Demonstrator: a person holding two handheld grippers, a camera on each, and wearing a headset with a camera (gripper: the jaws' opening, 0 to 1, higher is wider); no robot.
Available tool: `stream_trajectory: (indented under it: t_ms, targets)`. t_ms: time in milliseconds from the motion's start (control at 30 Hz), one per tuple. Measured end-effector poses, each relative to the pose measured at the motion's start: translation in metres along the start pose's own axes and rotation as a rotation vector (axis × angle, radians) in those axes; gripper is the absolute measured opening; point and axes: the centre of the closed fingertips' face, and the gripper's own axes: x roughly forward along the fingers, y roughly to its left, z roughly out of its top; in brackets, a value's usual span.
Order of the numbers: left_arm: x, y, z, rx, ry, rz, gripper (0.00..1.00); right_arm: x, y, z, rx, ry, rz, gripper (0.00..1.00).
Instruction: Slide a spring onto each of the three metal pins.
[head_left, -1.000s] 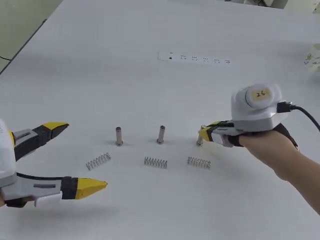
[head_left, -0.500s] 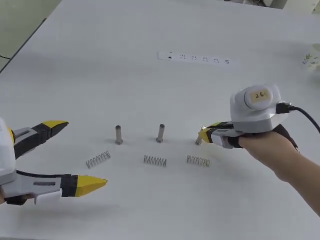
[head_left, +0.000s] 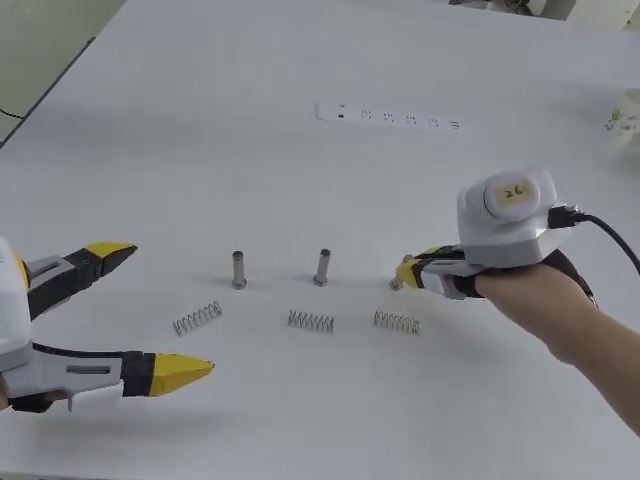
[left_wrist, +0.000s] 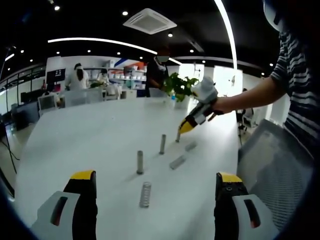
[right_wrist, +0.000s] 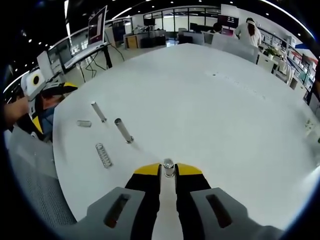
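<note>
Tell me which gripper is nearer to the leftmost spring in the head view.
Left. The left gripper is open, with the leftmost spring lying just ahead of its jaws; the right gripper is at the row's far end, shut on the rightmost pin.

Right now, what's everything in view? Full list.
metal pins: 3, silver, upright in a row mid-table
rightmost pin: 1 of those 3, between the right gripper's jaws
springs: 3, silver, lying flat, one in front of each pin
power strip: 1, white, far side of table
table: 1, white
potted plant: 1, green, far table end
left gripper: yellow-tipped, jaws wide open, short of the left spring
right gripper: yellow-tipped, closed on the rightmost pin
hand: 1, holding the right gripper
</note>
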Motion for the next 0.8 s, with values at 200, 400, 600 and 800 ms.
stream_trajectory:
  t_ms: [200,400,600,800]
  targets:
    - [0.0010,0.0003,0.0002,-0.001,0.002,-0.001,0.96,0.0004,-0.0004,-0.0016,0.011,0.002,0.000,0.14]
    - [0.0015,0.0007,0.0011,-0.004,0.001,-0.002,0.96,-0.0008,-0.0007,0.0004,0.023,-0.006,0.002,0.16]
    - [0.0015,-0.0001,0.0006,-0.009,0.000,-0.004,0.96,-0.0011,0.0001,0.0005,0.034,-0.008,0.006,0.18]
    - [0.0011,0.0000,-0.0004,-0.013,0.001,-0.002,0.97,-0.0006,-0.0023,0.0001,0.045,-0.012,0.006,0.20]
